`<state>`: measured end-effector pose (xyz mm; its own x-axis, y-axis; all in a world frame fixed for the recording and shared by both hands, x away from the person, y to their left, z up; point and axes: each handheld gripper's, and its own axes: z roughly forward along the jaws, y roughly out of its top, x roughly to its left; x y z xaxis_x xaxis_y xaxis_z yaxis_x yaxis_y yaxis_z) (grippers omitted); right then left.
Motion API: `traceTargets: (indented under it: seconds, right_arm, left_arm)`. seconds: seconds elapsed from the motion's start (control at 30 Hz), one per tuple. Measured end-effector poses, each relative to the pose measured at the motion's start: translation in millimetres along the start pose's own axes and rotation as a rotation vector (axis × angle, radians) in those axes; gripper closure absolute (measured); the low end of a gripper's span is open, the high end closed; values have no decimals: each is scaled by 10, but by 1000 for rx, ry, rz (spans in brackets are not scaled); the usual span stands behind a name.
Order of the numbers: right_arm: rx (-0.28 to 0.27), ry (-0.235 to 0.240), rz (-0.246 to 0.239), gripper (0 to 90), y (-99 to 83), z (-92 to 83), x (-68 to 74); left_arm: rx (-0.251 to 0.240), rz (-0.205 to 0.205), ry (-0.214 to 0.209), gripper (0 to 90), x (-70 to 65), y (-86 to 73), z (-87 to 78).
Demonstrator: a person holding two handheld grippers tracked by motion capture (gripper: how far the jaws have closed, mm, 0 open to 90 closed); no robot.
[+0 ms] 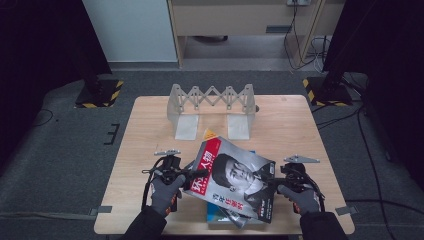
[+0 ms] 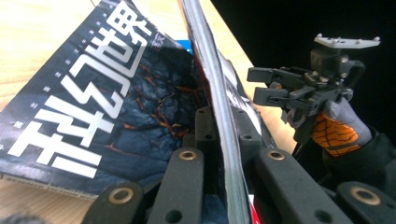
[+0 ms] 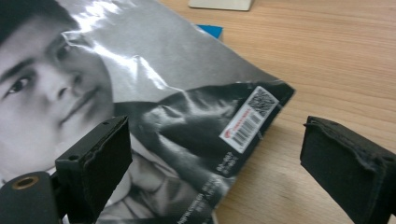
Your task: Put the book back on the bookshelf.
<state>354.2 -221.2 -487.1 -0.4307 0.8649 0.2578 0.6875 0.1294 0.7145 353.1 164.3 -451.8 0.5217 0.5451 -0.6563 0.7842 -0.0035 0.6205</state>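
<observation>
Near on the wooden bench [image 1: 150, 120], the left hand-held gripper [image 1: 196, 173] is clamping the glossy portrait-cover magazine [image 1: 235, 177] by its left edge, while the right hand-held gripper [image 1: 274, 179] is gaping apart beside its right corner.

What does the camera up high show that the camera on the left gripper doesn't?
High view alone: the folding grey rack at the table's far side. Left gripper view alone: the left gripper shut on the edge of the portrait magazine, and a dark magazine with big white characters beneath. Both share the open right gripper and the magazine cover.
</observation>
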Motion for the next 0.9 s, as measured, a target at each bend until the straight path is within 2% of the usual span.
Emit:
traceTargets:
  seconds: [0.13, 0.43, 0.5, 0.6, 0.63, 0.7, 0.87, 0.9]
  right_arm:
    - [-9, -19, 9, 91, 4, -26, -56]
    - [-40, -93, 35, 90, 25, -94, -234]
    - [-44, -108, 25, 90, 24, -101, -259]
    - [-52, -147, 27, 86, 21, -119, -339]
    - [-52, -147, 27, 86, 21, -119, -339]
    - [-55, -187, 16, 83, 11, -119, -399]
    - [-45, -248, -1, 72, 1, -101, -501]
    - [-47, -260, -4, 72, -3, -96, -521]
  left_arm:
    - [-20, -22, -23, 848, -20, 54, -20]
    - [-79, -22, -57, 856, -91, 207, -118]
    - [-84, -25, -62, 856, -95, 223, -130]
    - [-106, -38, -78, 857, -108, 278, -153]
    - [-106, -38, -78, 857, -108, 278, -153]
    - [-115, -42, -89, 857, -111, 320, -151]
    - [-131, -51, -112, 857, -132, 368, -140]
    - [-143, -57, -130, 856, -155, 400, -138]
